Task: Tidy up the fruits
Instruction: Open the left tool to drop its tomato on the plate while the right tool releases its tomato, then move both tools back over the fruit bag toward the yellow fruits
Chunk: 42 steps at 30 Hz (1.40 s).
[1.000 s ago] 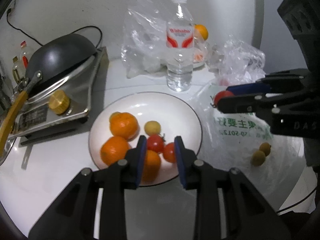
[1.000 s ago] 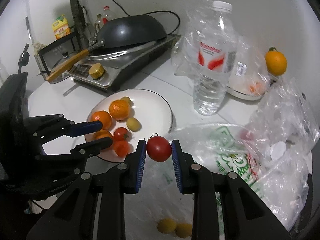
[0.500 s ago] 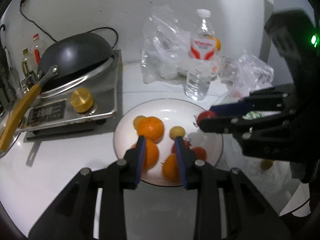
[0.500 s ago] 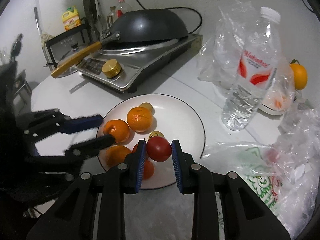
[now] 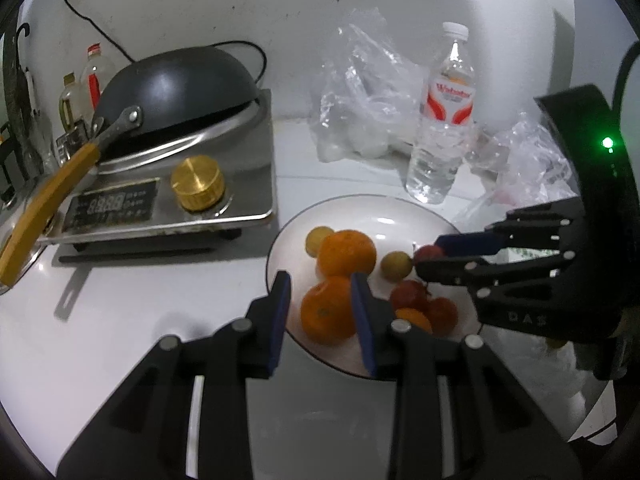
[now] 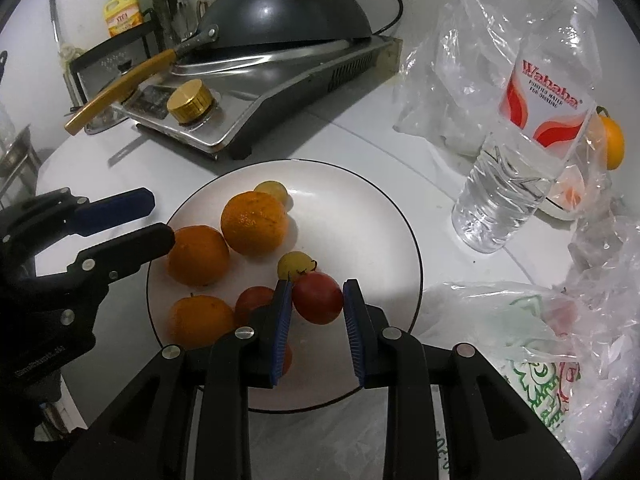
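Note:
A white plate (image 6: 360,208) (image 5: 380,220) holds three oranges (image 6: 254,222), two small yellow fruits (image 6: 294,264) and some red tomatoes (image 6: 254,302). My right gripper (image 6: 318,286) is shut on a red tomato (image 6: 318,298) and holds it just above the plate's near right part, beside a yellow fruit. From the left wrist view that gripper (image 5: 428,255) reaches in from the right with the tomato (image 5: 426,252) at its tips. My left gripper (image 5: 320,280) (image 6: 160,218) hovers over the plate's left rim near an orange (image 5: 326,308), jaws narrowly apart and empty.
An induction cooker (image 5: 168,200) with an upturned black wok (image 6: 280,12) stands behind the plate on the left. A water bottle (image 6: 532,120) and crumpled clear bags (image 5: 360,92) are at the back right. A printed plastic bag (image 6: 520,340) lies right of the plate; another orange (image 6: 612,140) sits beyond.
My right gripper carried the tomato from above the printed bag to low over the plate. My left gripper shifted left across the plate toward its left rim.

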### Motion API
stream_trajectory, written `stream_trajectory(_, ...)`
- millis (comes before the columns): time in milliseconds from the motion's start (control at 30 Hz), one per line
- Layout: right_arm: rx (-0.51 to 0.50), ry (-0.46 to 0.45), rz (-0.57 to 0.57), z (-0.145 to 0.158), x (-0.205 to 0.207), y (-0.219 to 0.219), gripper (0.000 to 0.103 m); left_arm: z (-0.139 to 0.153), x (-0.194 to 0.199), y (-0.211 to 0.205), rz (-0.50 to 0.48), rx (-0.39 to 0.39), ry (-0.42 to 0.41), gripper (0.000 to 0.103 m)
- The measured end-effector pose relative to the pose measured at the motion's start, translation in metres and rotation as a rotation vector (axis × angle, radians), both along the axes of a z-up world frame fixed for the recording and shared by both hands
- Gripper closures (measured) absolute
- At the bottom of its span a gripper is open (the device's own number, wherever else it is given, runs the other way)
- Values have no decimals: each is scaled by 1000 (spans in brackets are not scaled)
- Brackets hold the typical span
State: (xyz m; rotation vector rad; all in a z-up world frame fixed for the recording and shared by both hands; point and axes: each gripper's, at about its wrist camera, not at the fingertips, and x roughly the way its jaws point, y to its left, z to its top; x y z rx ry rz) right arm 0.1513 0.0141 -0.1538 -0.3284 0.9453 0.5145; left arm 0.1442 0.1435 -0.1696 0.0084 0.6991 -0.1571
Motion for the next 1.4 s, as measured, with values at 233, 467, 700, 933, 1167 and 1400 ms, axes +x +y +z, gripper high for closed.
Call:
stream_trajectory(233, 10, 10, 0, 0, 0, 0, 75, -1, -3, 2, 7, 1, -1, 71)
stream_trajectory(467, 15, -14, 4, 11, -9, 0, 75, 0, -9, -2, 0, 2, 1, 70)
stream_trajectory(700, 23, -37, 2, 23, -23, -5, 75, 8, -18, -8, -10, 2, -16, 70)
stream_trajectory(933, 38, -69, -18, 38, -37, -19, 75, 17, -32, -15, -15, -13, -39, 46)
stream_trajectory(1167, 49, -87, -36, 47, -53, -34, 75, 26, -43, -27, -38, -3, -55, 46)
stream_trajectory(1400, 59, -104, -60, 54, -66, -51, 75, 33, -55, -41, -61, 5, -67, 46)
